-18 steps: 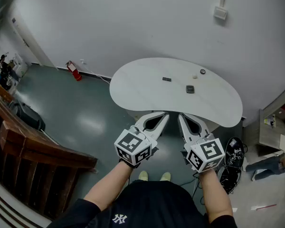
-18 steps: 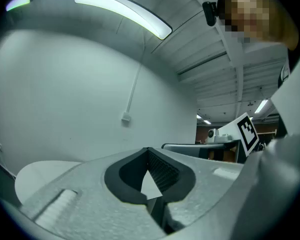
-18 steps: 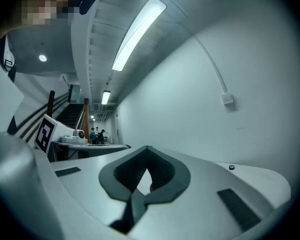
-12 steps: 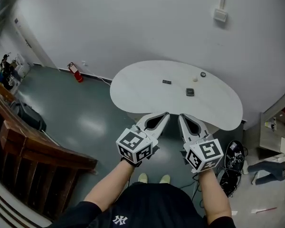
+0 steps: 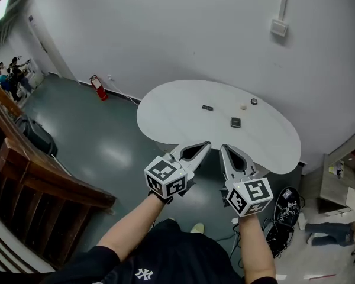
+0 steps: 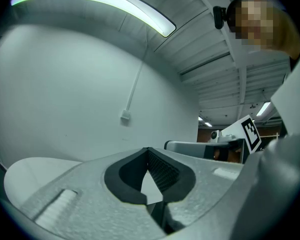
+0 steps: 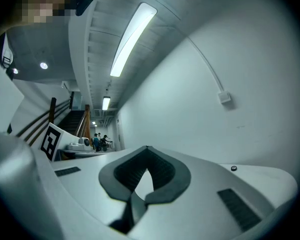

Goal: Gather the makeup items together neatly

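The right gripper (image 7: 147, 150) is seen closed, its jaws met tip to tip. A small dark round item (image 7: 233, 168) is seen on the white table (image 7: 274, 176) beyond.

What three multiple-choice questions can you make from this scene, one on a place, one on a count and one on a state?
1. Where is the red fire extinguisher?
A. on the table
B. on the floor by the wall
C. between a gripper's jaws

2. How many small items lie on the white rounded table?
A. one
B. nine
C. four

3. How do the left hand-held gripper and the right hand-held gripper stand?
A. both shut, empty
B. both wide open
C. each shut on a brush

Answers:
1 B: it stands at the foot of the wall, away from the table.
2 C: a small dark flat bar, a dark square case, a pale round piece and a dark round cap.
3 A: each gripper view shows the jaw tips together with nothing between.
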Action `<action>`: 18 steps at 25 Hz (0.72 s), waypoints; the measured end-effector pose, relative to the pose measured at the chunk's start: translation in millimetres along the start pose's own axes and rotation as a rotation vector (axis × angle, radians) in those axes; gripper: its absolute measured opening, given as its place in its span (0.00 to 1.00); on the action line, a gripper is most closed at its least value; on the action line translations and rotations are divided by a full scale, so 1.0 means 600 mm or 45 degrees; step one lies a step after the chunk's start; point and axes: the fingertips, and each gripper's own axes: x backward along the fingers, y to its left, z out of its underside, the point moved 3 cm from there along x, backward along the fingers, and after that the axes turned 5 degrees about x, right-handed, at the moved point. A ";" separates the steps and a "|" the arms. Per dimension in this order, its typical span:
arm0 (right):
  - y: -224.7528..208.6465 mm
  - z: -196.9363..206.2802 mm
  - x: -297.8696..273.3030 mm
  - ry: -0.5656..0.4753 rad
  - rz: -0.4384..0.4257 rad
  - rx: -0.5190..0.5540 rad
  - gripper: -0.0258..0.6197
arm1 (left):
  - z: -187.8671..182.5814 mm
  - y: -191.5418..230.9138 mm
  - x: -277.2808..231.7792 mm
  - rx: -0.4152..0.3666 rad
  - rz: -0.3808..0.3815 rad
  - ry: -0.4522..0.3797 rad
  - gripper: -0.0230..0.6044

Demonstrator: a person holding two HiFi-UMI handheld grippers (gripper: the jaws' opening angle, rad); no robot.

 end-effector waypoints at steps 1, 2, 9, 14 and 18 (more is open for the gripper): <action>-0.004 0.001 -0.001 -0.003 0.003 -0.006 0.06 | -0.001 0.002 -0.002 -0.010 0.000 0.002 0.05; -0.006 0.003 -0.002 -0.006 0.006 -0.012 0.06 | -0.001 0.005 -0.004 -0.022 -0.002 0.005 0.05; -0.042 0.020 -0.034 0.006 0.029 -0.061 0.06 | 0.002 0.056 -0.030 -0.043 -0.036 0.015 0.05; -0.066 0.044 -0.096 0.038 0.042 -0.077 0.06 | 0.022 0.127 -0.056 -0.014 -0.047 0.037 0.05; -0.102 0.061 -0.174 0.055 0.077 -0.078 0.06 | 0.032 0.210 -0.095 -0.023 -0.029 0.063 0.05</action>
